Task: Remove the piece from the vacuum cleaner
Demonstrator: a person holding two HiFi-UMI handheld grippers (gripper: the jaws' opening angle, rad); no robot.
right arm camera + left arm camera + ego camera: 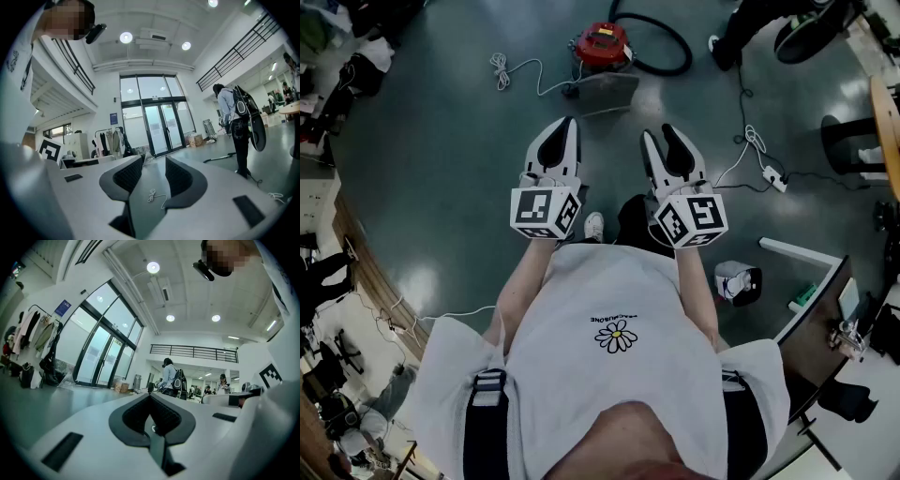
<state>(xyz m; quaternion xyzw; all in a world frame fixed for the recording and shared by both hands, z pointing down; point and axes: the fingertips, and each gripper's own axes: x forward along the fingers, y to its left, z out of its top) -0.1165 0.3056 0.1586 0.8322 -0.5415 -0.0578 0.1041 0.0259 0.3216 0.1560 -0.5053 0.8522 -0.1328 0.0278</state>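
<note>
Vacuum cleaner: round, red; looped black hose

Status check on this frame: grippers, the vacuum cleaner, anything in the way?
Left gripper shut, empty; right gripper open, empty; both held level. Red vacuum cleaner on the floor ahead, untouched. White cable and black hose lie beside it.

No text is legible. Shirt: one line of small dark print above a daisy, upside down, too small to read. Blue wall sign: lettering unreadable. Marker cubes: black-and-white square patterns only.
</note>
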